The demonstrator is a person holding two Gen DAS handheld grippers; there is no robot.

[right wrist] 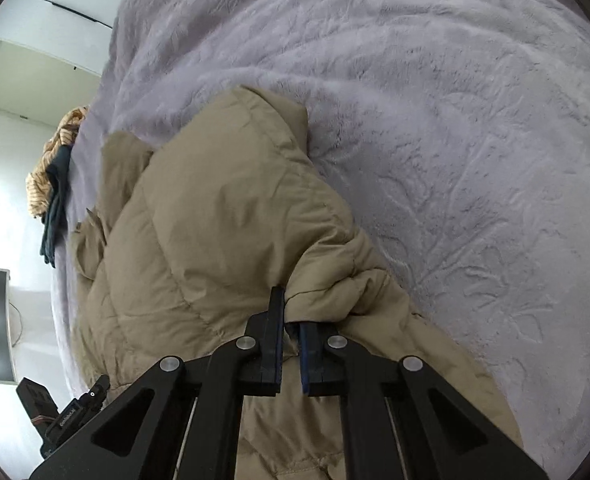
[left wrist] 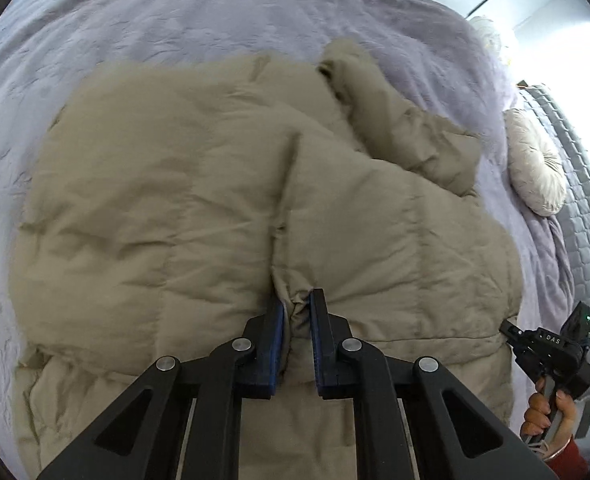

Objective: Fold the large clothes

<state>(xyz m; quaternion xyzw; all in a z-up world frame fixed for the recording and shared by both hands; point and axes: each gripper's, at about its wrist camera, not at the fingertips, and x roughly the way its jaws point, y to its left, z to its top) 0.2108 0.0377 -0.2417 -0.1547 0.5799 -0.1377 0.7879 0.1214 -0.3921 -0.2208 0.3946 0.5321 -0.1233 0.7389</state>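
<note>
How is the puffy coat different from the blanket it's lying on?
The coat is tan; the blanket is pale purple. The coat is puffy with stitched panels; the blanket is fuzzy with a leafy pattern pressed in. The coat is bunched and pinched by the left tongs and the right tongs; the blanket lies spread out, ungripped. Both are soft and lie on the bed.

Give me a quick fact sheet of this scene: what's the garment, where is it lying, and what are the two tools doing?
garment: beige padded coat
surface: lilac plush bedspread
left tool: shut, pinching a fold of the coat
right tool: shut on the coat's edge
nearby: round cream cushion; pile of clothes at the bed's edge
</note>
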